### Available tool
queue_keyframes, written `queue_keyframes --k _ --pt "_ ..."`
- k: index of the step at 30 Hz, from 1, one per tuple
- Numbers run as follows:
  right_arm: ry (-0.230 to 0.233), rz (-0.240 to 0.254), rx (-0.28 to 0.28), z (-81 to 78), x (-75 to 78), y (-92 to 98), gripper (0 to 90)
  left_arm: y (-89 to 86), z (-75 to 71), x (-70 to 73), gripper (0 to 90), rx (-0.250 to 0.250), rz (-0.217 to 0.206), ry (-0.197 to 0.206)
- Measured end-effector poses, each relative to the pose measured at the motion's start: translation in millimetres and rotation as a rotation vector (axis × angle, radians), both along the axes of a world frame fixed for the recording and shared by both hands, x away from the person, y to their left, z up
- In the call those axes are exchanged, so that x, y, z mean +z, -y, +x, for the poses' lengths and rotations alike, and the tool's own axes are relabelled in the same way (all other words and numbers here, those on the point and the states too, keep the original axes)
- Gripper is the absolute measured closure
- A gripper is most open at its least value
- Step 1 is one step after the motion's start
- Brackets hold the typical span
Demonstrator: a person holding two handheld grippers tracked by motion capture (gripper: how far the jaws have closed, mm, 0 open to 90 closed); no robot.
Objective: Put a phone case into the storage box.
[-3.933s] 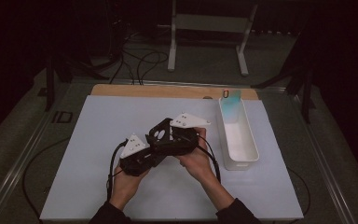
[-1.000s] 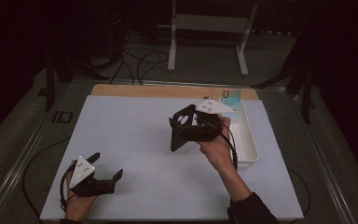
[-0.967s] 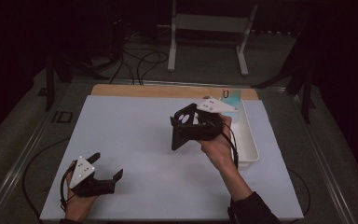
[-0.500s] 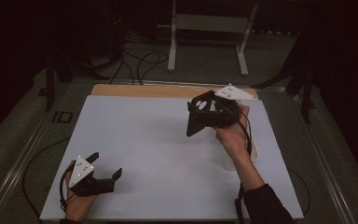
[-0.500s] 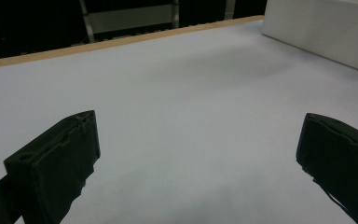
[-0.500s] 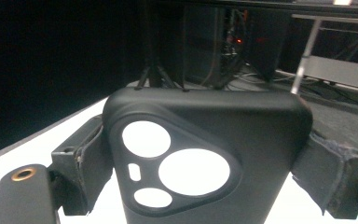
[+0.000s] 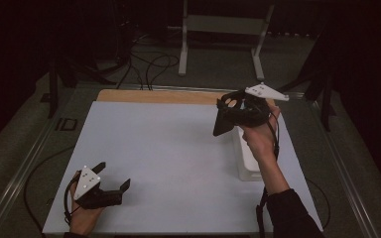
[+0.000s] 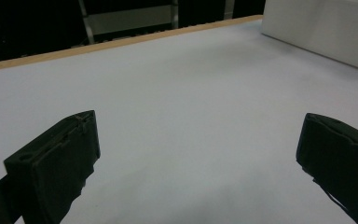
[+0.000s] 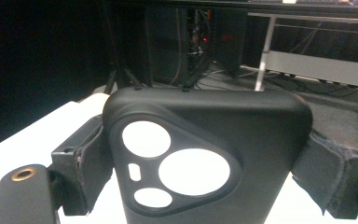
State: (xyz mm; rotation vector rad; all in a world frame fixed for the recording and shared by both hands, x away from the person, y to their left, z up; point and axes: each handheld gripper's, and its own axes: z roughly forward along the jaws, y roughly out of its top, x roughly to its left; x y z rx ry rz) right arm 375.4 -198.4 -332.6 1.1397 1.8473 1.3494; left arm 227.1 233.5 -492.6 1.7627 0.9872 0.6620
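A black phone case (image 9: pixel 205 154) with camera cut-outs is clamped between the jaws of my right gripper (image 7: pixel 230 115), which a hand holds up in the air above the far right of the white table (image 7: pixel 178 148). From above, the phone case (image 7: pixel 226 116) hangs tilted beside the white tray (image 7: pixel 245 161). My left gripper (image 7: pixel 113 184) rests low at the table's near left corner, open, with nothing between its fingers (image 8: pixel 56 168). Bare white table surface lies between those jaws.
The long white tray stands along the right edge of the table, partly hidden by the right hand; its wall (image 8: pixel 321 28) shows far off in the left gripper view. A wooden strip (image 7: pixel 154 95) borders the far edge. Cables and a metal stand lie on the floor beyond.
My left gripper let go and moved to the near left corner, where it stays. My right gripper has carried the phone case up and to the far right, over the tray's end.
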Motion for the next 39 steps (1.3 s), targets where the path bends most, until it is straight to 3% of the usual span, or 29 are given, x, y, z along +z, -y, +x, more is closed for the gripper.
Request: queue_keyframes --k 14,26,39 --pt "0.0 0.001 -0.11 15.3 -1.9 32.2 13.4 1.3 0.4 -0.7 0.2 -0.004 0.005 -0.002" --pt "-0.004 -0.019 -0.185 26.4 -2.6 49.2 13.4 1.8 0.3 -0.8 0.2 -0.005 0.002 -0.003" --pt "-0.041 -0.017 -0.256 41.9 -14.9 64.3 13.4 1.2 0.1 -0.5 0.2 -0.001 -0.001 0.003"
